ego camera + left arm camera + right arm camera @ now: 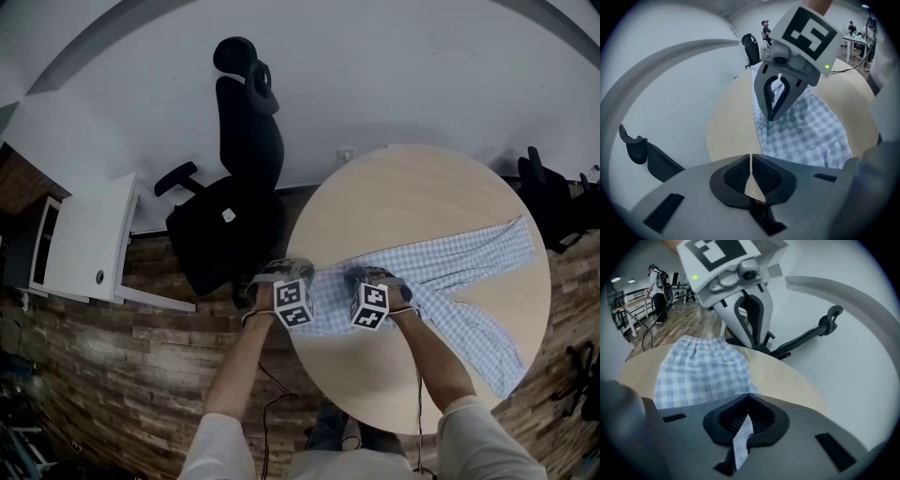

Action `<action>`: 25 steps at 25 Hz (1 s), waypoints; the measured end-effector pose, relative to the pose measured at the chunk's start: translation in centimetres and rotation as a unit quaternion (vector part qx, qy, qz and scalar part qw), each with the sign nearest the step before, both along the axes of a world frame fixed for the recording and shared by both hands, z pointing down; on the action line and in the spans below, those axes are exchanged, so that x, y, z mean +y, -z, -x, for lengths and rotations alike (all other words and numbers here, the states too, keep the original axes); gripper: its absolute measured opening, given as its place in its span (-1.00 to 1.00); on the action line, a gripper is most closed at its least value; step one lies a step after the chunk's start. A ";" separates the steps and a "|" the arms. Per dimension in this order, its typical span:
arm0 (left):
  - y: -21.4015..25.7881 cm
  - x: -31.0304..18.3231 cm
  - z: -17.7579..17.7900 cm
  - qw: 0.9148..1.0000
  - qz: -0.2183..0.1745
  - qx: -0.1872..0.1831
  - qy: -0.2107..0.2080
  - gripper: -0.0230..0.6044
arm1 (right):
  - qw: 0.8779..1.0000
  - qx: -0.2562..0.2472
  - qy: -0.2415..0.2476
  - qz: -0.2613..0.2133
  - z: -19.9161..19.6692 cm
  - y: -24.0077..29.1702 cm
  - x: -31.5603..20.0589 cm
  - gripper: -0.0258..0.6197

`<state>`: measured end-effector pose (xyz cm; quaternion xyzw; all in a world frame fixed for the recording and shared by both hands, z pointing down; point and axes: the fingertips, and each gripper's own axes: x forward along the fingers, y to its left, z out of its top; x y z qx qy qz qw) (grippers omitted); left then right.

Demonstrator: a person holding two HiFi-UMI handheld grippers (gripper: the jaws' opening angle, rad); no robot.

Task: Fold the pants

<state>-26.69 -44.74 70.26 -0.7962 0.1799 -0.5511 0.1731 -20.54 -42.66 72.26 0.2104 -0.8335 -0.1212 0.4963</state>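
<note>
Blue-and-white checked pants (pixel 441 272) lie flat on the round wooden table (pixel 403 197), waist at the left and legs spread to the right. Both grippers sit at the waistband. My right gripper (pixel 747 408) is shut, and a strip of the checked cloth (pixel 703 371) runs between its pads. My left gripper (pixel 751 164) has its pads pressed together at the waist's far corner by the table's edge, with a pale sliver between them. In the head view the left gripper (pixel 281 272) and the right gripper (pixel 373 277) are about a hand's width apart.
A black office chair (pixel 234 187) stands just beyond the table's left edge, close to my left gripper. A white cabinet (pixel 89 239) sits farther left on the wood floor. Bare tabletop (pixel 412 366) lies in front of the pants. More dark chairs (pixel 553 197) stand at the right.
</note>
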 end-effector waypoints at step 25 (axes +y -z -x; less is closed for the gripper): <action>3.2 21.9 -33.5 0.934 0.010 0.078 -0.349 -0.83 | 0.871 0.014 -0.483 -0.089 -37.8 9.3 28.5 -0.83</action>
